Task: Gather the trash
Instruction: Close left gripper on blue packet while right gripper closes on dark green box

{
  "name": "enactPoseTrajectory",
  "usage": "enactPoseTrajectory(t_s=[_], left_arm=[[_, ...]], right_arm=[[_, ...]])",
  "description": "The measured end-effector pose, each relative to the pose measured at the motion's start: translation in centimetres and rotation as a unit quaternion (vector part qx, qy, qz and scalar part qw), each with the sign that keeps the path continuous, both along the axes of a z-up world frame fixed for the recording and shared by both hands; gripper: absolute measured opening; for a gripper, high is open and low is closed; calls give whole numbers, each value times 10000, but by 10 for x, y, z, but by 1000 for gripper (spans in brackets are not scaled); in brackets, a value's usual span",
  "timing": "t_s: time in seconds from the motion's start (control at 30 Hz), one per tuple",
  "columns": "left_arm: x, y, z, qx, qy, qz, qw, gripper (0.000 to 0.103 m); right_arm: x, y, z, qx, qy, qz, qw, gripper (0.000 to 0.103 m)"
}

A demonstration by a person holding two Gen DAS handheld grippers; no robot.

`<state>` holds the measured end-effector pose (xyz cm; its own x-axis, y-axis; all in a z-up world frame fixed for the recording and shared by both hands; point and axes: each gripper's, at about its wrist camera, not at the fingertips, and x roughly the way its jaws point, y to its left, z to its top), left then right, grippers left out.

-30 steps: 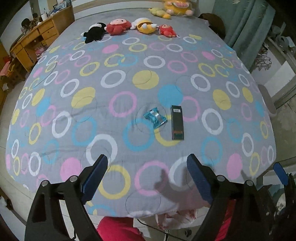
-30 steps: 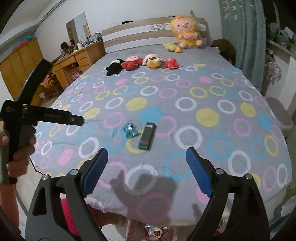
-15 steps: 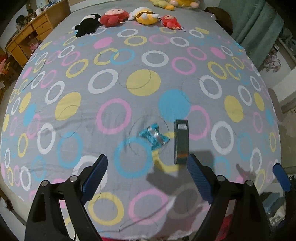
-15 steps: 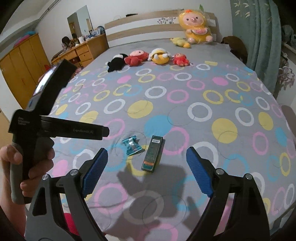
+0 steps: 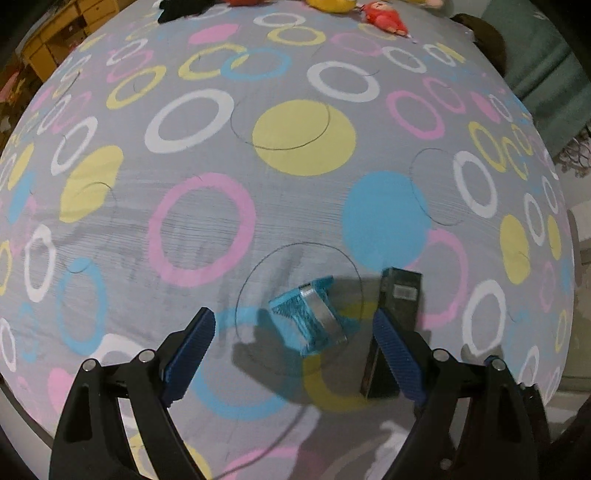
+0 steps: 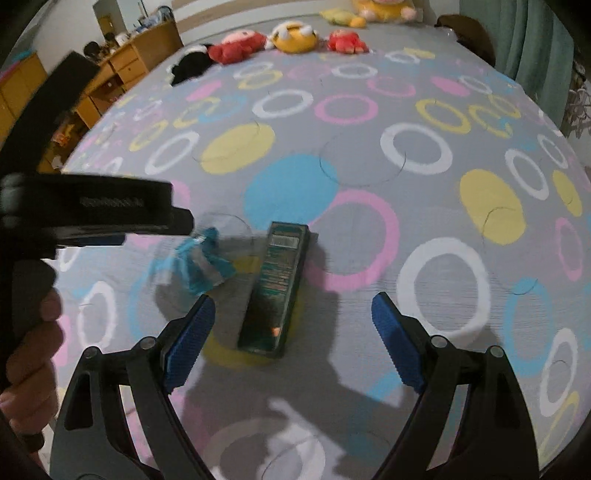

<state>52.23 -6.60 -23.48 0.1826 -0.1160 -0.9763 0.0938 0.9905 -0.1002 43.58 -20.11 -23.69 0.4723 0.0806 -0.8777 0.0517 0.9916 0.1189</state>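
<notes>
A crumpled blue wrapper (image 5: 308, 318) lies on the ringed grey bedspread (image 5: 207, 155). My left gripper (image 5: 293, 341) is open and hovers just above it, the wrapper lying between its blue pads. A dark green box (image 5: 397, 306) lies flat just right of the wrapper, partly behind the right pad. In the right wrist view the box (image 6: 277, 286) lies ahead of my open right gripper (image 6: 293, 339), nearer its left pad. The wrapper (image 6: 201, 264) is left of the box, under the left gripper's body (image 6: 92, 208).
Plush toys (image 6: 295, 35) line the far end of the bed. A wooden dresser (image 6: 129, 70) stands at the far left. A green curtain (image 6: 535, 48) hangs on the right. The bed's near edge is just under both grippers.
Both grippers have moved forward and down over the bed toward the trash. The left one now straddles the wrapper; the right one has closed in on the green box.
</notes>
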Motion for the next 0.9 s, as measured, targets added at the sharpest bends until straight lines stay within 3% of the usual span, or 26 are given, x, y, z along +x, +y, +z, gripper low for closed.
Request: enactPoseTrajectory(t_s=[0.17, 0.4, 0.6, 0.73, 0.8, 0.87, 0.9], left_arm=[[8, -1, -21, 47, 43, 164, 9998, 85], [8, -2, -56, -96, 430, 405, 9982, 84], [2, -8, -55, 169, 187, 449, 9987, 80], [-3, -10, -51, 229, 108, 459, 9986, 69], [-5, -7, -50, 238, 80, 398, 9989, 64], [-11, -8, -48, 199, 30, 377, 9991, 53], [-13, -5, -47, 147, 23, 382, 9992, 50]], right_arm=[[12, 8, -27, -163, 83, -11, 9998, 84], [24, 7, -55, -40, 246, -226, 9994, 84], [27, 17, -61, -187, 236, -207, 9993, 82], [30, 21, -64, -331, 193, -246, 9990, 71], [32, 21, -63, -406, 147, -241, 9988, 58], [31, 19, -60, -411, 123, -218, 9988, 34], [31, 18, -59, -390, 124, -209, 9989, 27]])
